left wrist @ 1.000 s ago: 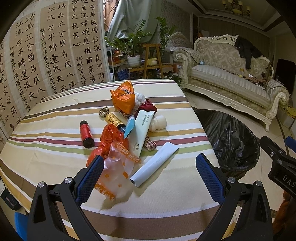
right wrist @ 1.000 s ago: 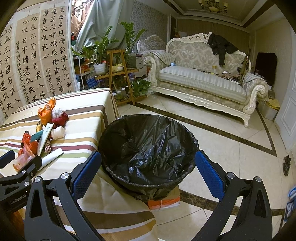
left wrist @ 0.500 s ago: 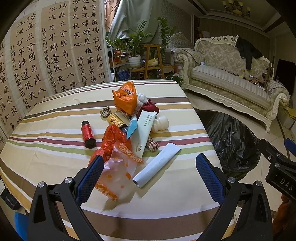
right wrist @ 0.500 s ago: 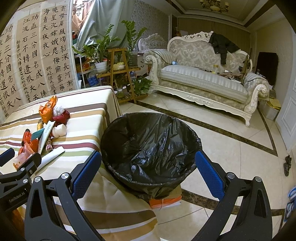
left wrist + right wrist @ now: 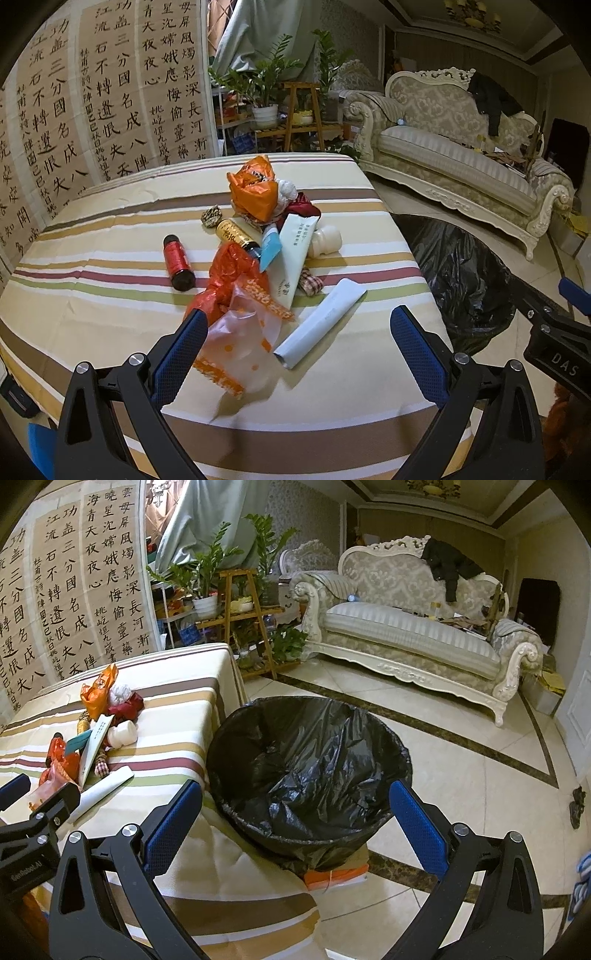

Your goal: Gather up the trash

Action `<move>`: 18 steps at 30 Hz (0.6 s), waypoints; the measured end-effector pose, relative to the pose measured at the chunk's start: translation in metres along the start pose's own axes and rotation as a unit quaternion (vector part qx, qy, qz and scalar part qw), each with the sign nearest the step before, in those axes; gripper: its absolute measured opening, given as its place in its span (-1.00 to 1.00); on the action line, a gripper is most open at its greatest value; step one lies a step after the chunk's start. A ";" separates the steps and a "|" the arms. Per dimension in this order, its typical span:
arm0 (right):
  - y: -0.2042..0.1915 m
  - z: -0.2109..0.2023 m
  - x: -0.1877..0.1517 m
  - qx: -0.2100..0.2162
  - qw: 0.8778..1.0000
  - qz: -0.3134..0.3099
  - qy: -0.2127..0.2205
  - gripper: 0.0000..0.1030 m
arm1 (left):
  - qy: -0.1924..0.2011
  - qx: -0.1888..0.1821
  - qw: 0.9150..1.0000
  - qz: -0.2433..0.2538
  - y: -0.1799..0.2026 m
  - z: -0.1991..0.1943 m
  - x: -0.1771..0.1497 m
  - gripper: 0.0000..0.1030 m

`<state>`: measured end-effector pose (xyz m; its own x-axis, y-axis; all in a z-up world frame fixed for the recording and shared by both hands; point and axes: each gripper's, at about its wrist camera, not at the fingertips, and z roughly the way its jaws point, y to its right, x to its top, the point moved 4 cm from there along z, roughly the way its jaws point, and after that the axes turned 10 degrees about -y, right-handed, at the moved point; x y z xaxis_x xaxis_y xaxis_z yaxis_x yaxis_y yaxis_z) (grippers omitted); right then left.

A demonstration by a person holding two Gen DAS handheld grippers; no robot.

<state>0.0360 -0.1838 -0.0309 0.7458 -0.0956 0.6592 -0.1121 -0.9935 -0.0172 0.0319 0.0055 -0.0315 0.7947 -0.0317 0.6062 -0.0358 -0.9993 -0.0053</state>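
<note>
Approach: left gripper [image 5: 295, 343] had edged closer to the trash pile, jaws wide and empty.
Crumpled orange-and-clear plastic bag [image 5: 240, 325] lay at its 12 o'clock; right gripper [image 5: 295, 819], likewise spread, faced the black-lined bin [image 5: 310, 775].

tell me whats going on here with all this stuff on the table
A person holds a two-finger gripper in each hand to clear trash. The left gripper is open and empty, aimed at a litter pile on the striped tablecloth, nearest a crumpled orange plastic bag and a white tube. The right gripper, also open and empty, points at the black-lined trash bin beside the table. Nothing is picked up yet.
</note>
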 end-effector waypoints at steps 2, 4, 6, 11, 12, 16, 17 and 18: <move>-0.005 0.001 -0.001 0.003 1.000 -0.004 -0.003 0.92 | -0.002 -0.002 1.000 -0.004 -0.006 -0.001 0.000 0.87; -0.008 0.002 -0.001 0.005 1.000 -0.008 -0.005 0.92 | -0.004 -0.003 1.000 -0.008 -0.012 -0.003 -0.001 0.87; -0.014 0.002 -0.001 0.009 1.000 -0.012 -0.008 0.92 | -0.003 0.000 1.000 -0.013 -0.021 -0.005 -0.002 0.86; -0.032 0.005 -0.004 0.020 0.999 -0.028 -0.017 0.91 | -0.001 0.011 1.000 -0.019 -0.040 -0.009 -0.007 0.56; -0.034 0.005 -0.004 0.020 0.999 -0.031 -0.017 0.91 | -0.005 0.014 1.000 -0.019 -0.043 -0.009 -0.008 0.40; -0.048 0.004 -0.005 0.025 0.998 -0.046 -0.018 0.82 | -0.017 0.010 0.999 -0.027 -0.057 -0.005 -0.015 0.40; -0.050 0.004 -0.006 0.023 0.998 -0.048 -0.018 0.72 | -0.018 0.012 0.999 -0.028 -0.060 -0.005 -0.016 0.40; -0.051 0.004 -0.006 0.023 0.998 -0.050 -0.019 0.69 | -0.019 0.011 0.999 -0.031 -0.063 -0.005 -0.016 0.40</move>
<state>0.0399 -0.1328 -0.0370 0.7768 0.0022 0.6297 -0.0072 -0.9999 0.0123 0.0186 0.0691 -0.0373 0.8179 0.0291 0.5747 0.0266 -0.9996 0.0128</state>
